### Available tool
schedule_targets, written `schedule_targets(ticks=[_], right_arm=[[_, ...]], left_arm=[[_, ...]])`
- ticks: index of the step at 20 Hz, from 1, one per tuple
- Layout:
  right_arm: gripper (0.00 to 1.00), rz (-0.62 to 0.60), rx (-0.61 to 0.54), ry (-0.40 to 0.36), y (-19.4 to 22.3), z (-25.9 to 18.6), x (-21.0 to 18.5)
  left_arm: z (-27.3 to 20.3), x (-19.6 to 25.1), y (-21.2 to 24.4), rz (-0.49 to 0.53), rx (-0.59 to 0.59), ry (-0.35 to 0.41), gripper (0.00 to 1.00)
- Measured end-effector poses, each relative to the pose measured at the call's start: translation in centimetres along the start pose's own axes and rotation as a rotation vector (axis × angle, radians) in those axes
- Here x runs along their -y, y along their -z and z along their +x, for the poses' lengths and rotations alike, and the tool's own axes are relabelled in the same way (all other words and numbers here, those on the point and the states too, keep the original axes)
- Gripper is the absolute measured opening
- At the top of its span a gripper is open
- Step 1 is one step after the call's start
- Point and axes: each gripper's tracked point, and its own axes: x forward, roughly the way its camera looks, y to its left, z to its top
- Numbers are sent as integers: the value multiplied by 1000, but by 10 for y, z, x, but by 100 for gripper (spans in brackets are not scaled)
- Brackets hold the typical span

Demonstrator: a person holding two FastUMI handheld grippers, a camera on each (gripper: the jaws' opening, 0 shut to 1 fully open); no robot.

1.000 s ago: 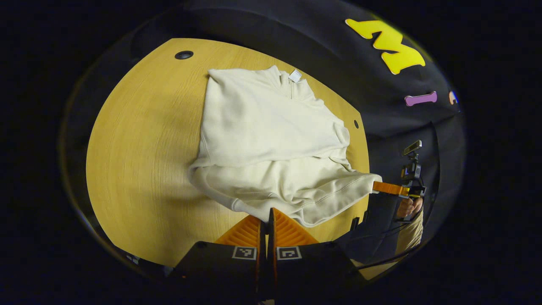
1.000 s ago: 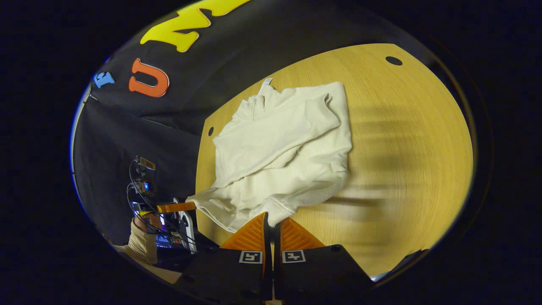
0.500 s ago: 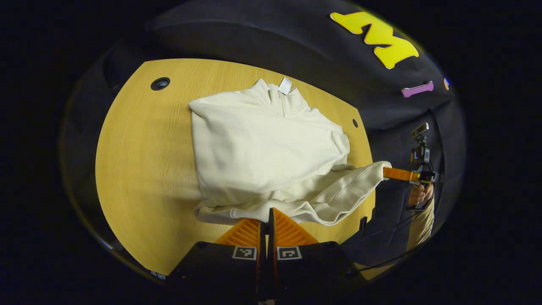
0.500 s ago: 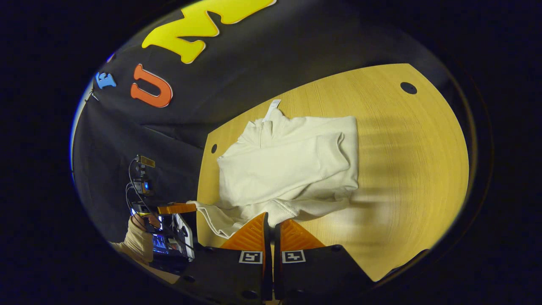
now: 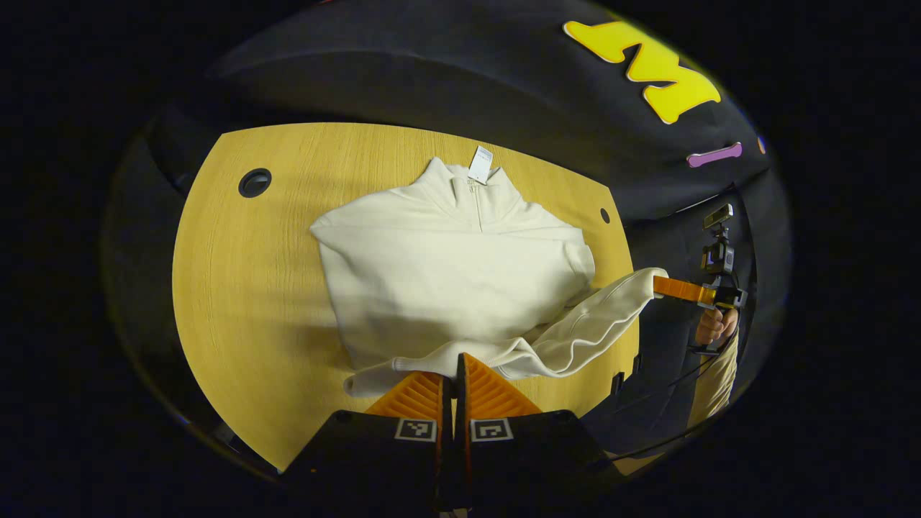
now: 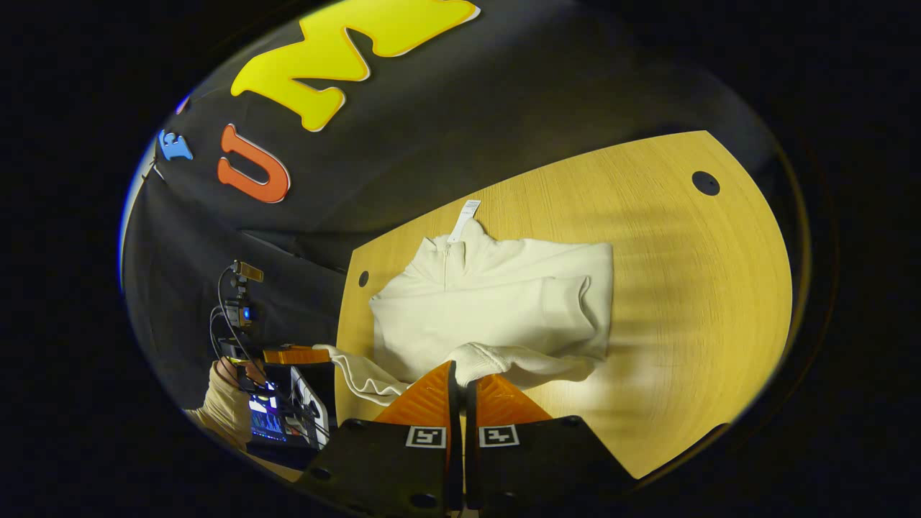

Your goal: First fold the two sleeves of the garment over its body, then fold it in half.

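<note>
A cream zip-neck sweatshirt [image 5: 446,280] lies on the wooden table [image 5: 237,288], collar at the far end and both sleeves laid across its body. My left gripper [image 5: 455,360] is shut on the near hem, which hangs lifted off the table. At the right of the left gripper view, my right gripper [image 5: 656,285] pinches the other hem corner. In the right gripper view the sweatshirt [image 6: 496,309] spreads ahead of my right gripper [image 6: 460,368], which is shut on the hem. The left gripper [image 6: 324,354] holds the far corner beyond the table's left edge.
Two round cable holes [image 5: 254,183] [image 5: 604,215] sit in the table's far corners. A white tag [image 5: 480,164] sticks out of the collar. A hand [image 5: 709,327] holds the right gripper off the table's right edge. A lit screen [image 6: 270,421] stands below the left hand.
Both grippers have lifted the hem off the table and drawn it towards me. It now hangs stretched between them. The sweatshirt's body has stayed flat.
</note>
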Motion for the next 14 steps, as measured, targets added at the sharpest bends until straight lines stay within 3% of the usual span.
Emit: schedule_targets(ticks=[9, 14], right_arm=[[2, 49, 34, 29, -73, 40, 24], [2, 93, 91, -4, -114, 71, 39]], left_arm=[[28, -32, -80, -102, 84, 18, 4], [55, -40, -125, -166, 150, 70, 3]])
